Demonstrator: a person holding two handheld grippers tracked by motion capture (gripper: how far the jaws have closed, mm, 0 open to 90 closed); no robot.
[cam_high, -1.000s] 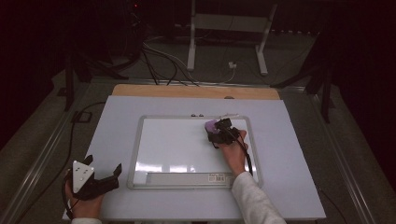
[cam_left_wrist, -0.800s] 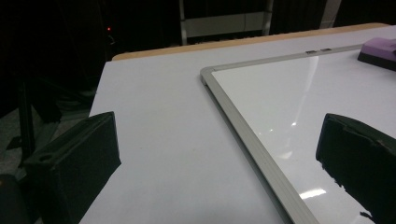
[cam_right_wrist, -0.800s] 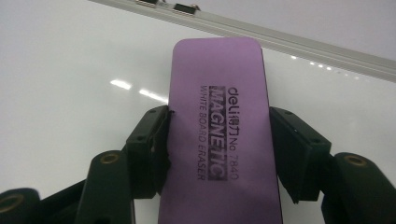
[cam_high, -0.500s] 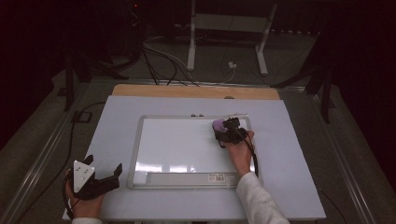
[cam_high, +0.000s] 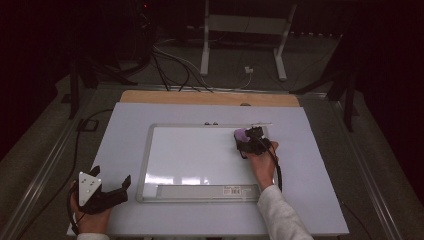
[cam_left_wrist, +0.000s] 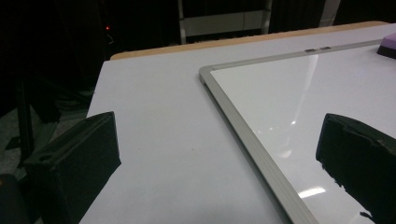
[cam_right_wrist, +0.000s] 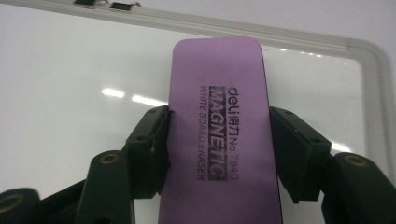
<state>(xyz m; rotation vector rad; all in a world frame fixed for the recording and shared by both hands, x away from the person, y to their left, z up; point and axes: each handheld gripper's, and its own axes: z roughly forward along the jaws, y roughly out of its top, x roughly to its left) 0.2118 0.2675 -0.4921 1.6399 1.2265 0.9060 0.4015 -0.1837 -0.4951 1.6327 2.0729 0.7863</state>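
Purple magnetic whiteboard eraser: rectangular block printed "deli MAGNETIC WHITE BOARD ERASER No 7840"; lies flat on the board surface near its far right corner.
Silver-framed rectangular whiteboard: flat on the table, surface blank, label strip along the near edge.
Right gripper: jaws clamped on the eraser's two long sides; held by the right hand.
Left gripper: jaws spread wide apart with nothing between them, at the near left corner, well apart from the board's frame.
Pale lavender-topped table: wooden strip along the far edge.
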